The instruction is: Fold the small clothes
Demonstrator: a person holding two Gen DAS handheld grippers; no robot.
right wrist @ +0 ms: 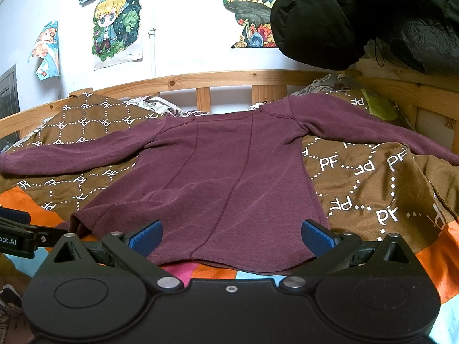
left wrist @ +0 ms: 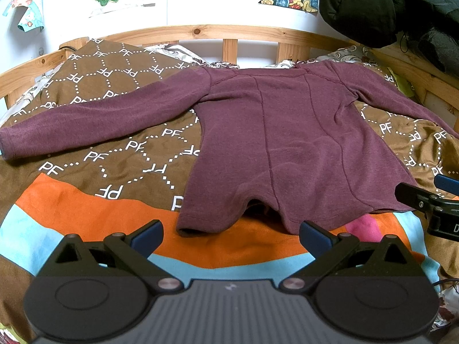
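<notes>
Maroon knit, a long-sleeved top (left wrist: 287, 137) with two lengthwise seams lies spread flat on a brown bedspread (left wrist: 114, 149) printed with white dotted diamonds and "PF" letters, with orange, light blue and pink bands along its near edge. Both sleeves stretch out sideways, and the hem lies nearest the grippers. In the left wrist view, the left gripper (left wrist: 231, 238) stands wide apart with nothing between its blue pads, just short of the hem's left corner, where the cloth lifts into a small arch. In the right wrist view, the right gripper (right wrist: 231, 236) is also spread wide and empty, and the hem's right part lies between and just beyond its fingers. Beyond the top runs a pale wooden slatted bed rail (right wrist: 200, 81), and a black padded jacket (right wrist: 358, 14) hangs at the far right.
</notes>
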